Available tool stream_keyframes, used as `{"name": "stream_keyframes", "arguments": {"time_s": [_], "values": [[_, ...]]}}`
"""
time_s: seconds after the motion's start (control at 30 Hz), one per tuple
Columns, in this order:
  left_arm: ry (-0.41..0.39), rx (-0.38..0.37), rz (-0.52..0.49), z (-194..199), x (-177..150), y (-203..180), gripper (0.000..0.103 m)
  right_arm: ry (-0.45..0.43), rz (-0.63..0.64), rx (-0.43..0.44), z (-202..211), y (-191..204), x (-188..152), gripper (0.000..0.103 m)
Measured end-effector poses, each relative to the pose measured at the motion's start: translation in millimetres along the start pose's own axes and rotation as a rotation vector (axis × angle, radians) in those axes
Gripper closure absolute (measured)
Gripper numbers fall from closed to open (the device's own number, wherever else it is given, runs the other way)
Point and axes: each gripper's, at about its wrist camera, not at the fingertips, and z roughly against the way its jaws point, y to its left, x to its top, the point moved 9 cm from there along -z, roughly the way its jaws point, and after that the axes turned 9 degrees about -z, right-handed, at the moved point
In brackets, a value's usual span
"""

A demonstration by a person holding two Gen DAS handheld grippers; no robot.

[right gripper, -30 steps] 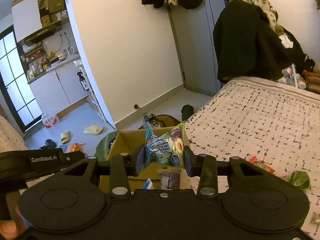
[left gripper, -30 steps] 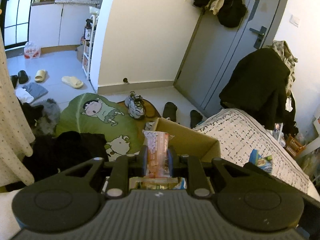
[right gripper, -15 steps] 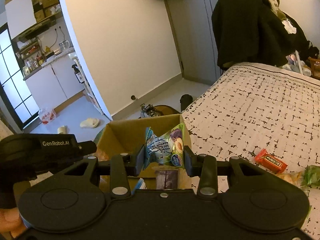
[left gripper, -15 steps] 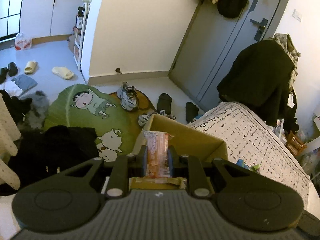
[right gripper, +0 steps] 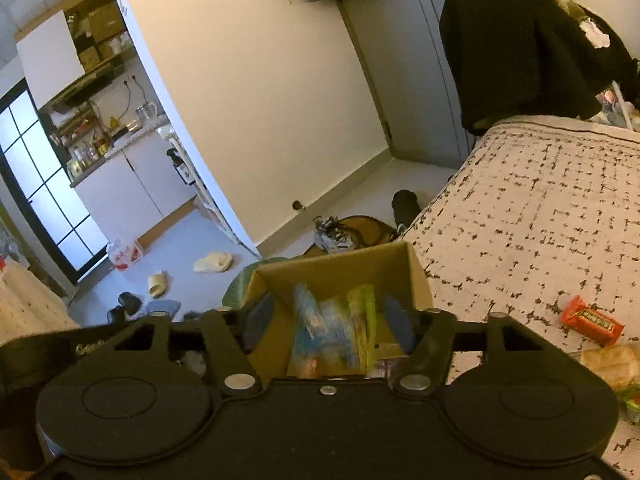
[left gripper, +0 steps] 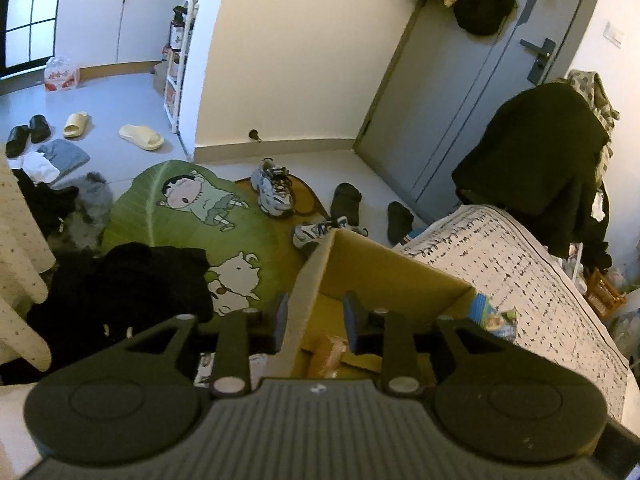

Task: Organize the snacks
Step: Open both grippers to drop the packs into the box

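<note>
A brown cardboard box (left gripper: pixel 376 268) stands open beside the bed; it also shows in the right wrist view (right gripper: pixel 340 268). My left gripper (left gripper: pixel 314 318) is open over the box's left wall, and the orange snack packet (left gripper: pixel 328 354) lies inside the box below it. My right gripper (right gripper: pixel 326 322) is open above the box, and the blue and green snack bag (right gripper: pixel 334 332) is blurred between and below the fingers, falling into the box. A red snack bar (right gripper: pixel 592 320) and other packets (right gripper: pixel 612 364) lie on the bed.
The patterned bed cover (right gripper: pixel 540 208) is to the right of the box. A green cartoon rug (left gripper: pixel 192 216), black clothes (left gripper: pixel 120 284), sneakers (left gripper: pixel 274 192) and slippers (left gripper: pixel 140 136) are on the floor. A blue-green packet (left gripper: pixel 494 318) lies at the bed's edge.
Both grippers have opened and let go of their snacks over the box. The orange packet now lies in the box and the blue-green bag is dropping in.
</note>
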Motion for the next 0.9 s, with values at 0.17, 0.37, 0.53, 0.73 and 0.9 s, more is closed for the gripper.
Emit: {"name": "stream_keyframes", "arguments": {"time_s": [0.17, 0.37, 0.53, 0.73, 0.9], "values": [[0.000, 0.005, -0.003, 12.4, 2.0, 5.9, 0.059, -0.010, -0.019, -0.054, 14.8, -8.1, 5.9, 0.024], [-0.012, 0.024, 0.004, 25.8, -0.9, 9.9, 0.038, -0.030, -0.047, -0.117, 38.2, -19.1, 9.4, 0.008], [0.013, 0.027, 0.017, 37.4, -6.6, 11.2, 0.019, -0.060, 0.015, -0.175, 61.4, -21.8, 13.4, 0.000], [0.052, 0.031, 0.015, 53.3, -12.2, 8.1, 0.014, -0.052, -0.009, -0.192, 86.8, -30.1, 21.1, 0.000], [0.039, 0.001, 0.012, 74.3, -11.7, 1.3, 0.013, -0.084, -0.010, -0.214, 109.2, -38.0, 32.8, 0.000]]}}
